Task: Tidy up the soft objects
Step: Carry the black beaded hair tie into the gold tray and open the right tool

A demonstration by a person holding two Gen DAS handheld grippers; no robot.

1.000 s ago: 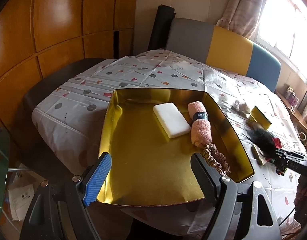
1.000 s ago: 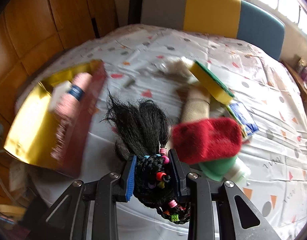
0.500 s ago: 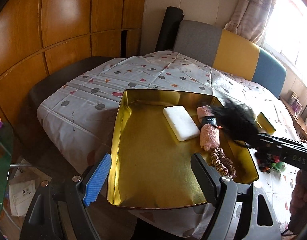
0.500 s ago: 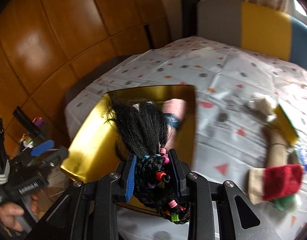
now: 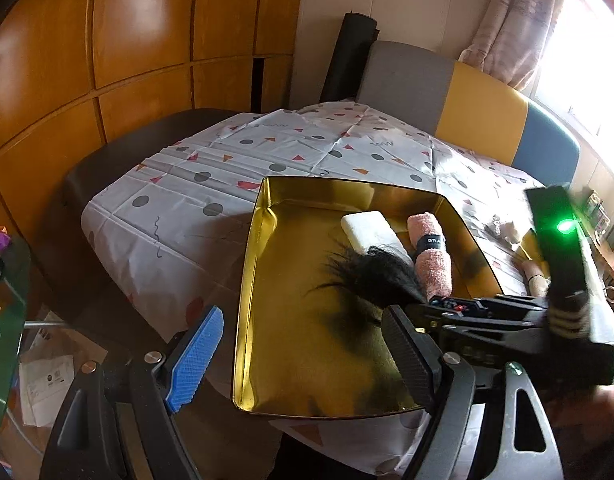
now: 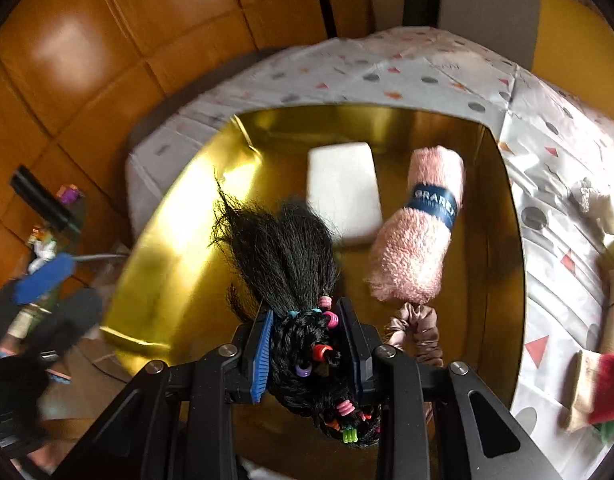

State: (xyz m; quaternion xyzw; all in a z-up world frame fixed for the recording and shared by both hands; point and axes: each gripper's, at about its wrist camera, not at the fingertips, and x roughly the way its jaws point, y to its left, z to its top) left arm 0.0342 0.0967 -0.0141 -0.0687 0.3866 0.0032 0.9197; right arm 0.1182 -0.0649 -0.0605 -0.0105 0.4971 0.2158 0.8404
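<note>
Right gripper (image 6: 307, 344) has swung across from the cluttered side of the patterned tablecloth (image 5: 235, 168) and is now over the shiny gold rectangular tray (image 5: 251, 280), jaws clamped on the black braided hairpiece with coloured beads (image 6: 303, 288); a second ago it was still out over the cloth by the red fuzzy item (image 6: 605, 380). So transport looks done and only the drop is left. Hairpiece is held off the tray floor as far as I can tell, loose strands fanning forward toward the white rectangular foam block (image 6: 343, 192), with the rolled pink towel with a dark band (image 6: 423, 232) just to its right and the brown satin scrunchie (image 6: 417, 328) at the towel's near end. Right tool comes in low from the right, pointing across the tray's near half. Left gripper (image 5: 303, 360) hangs at the tray's near edge, jaws spread wide, holding nothing. Open floor on the tray's left looks like the sensible drop zone. More soft items remain on the cloth.
</note>
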